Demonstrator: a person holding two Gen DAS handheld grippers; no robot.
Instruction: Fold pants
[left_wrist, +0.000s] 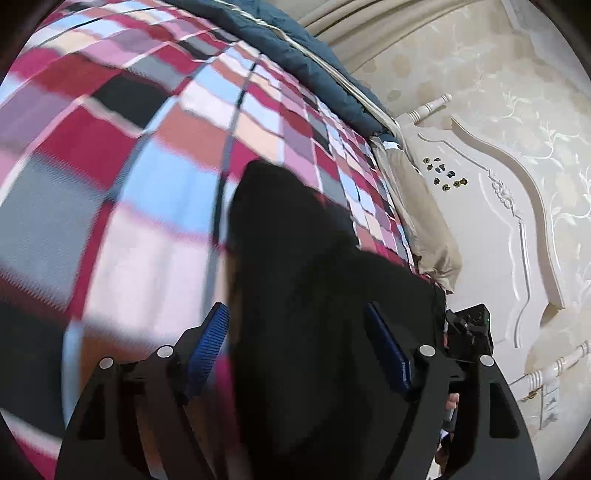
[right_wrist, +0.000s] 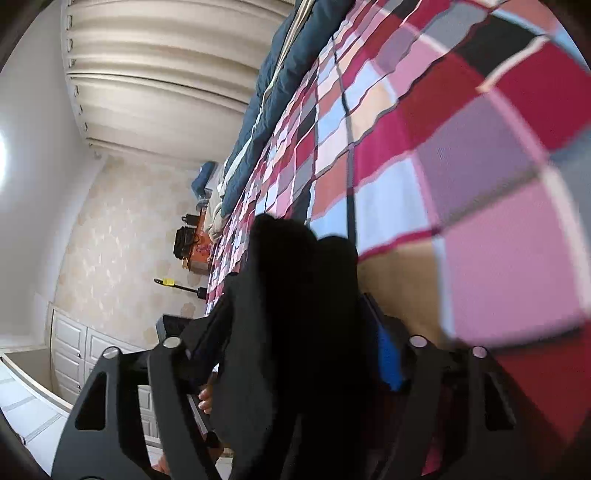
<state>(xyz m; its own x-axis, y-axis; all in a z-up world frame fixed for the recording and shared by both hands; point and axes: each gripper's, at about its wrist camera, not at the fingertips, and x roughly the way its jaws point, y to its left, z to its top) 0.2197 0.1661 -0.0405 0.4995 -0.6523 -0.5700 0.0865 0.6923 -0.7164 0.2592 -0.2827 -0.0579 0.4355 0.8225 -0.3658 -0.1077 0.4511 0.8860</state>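
The bed (left_wrist: 110, 206) wears a soft checked cover in pink, red, blue and grey squares. On it the black pants (left_wrist: 295, 258) lie bunched in a limp, matte heap, so folding seems barely begun. The left gripper (left_wrist: 295, 347) and right gripper (right_wrist: 295, 332) straddle the cloth, ribbed blue fingers (left_wrist: 208, 343) spread, apparently not pinching.

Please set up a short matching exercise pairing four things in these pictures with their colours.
Things:
1. pants fabric between the fingers
2. ribbed finger pads of the left hand-held gripper
3. quilted blanket along the bed's far edge
4. carved headboard

Colours:
A. cream white
B. black
C. teal blue
D. bright blue

Pairs: 1-B, 2-D, 3-C, 4-A
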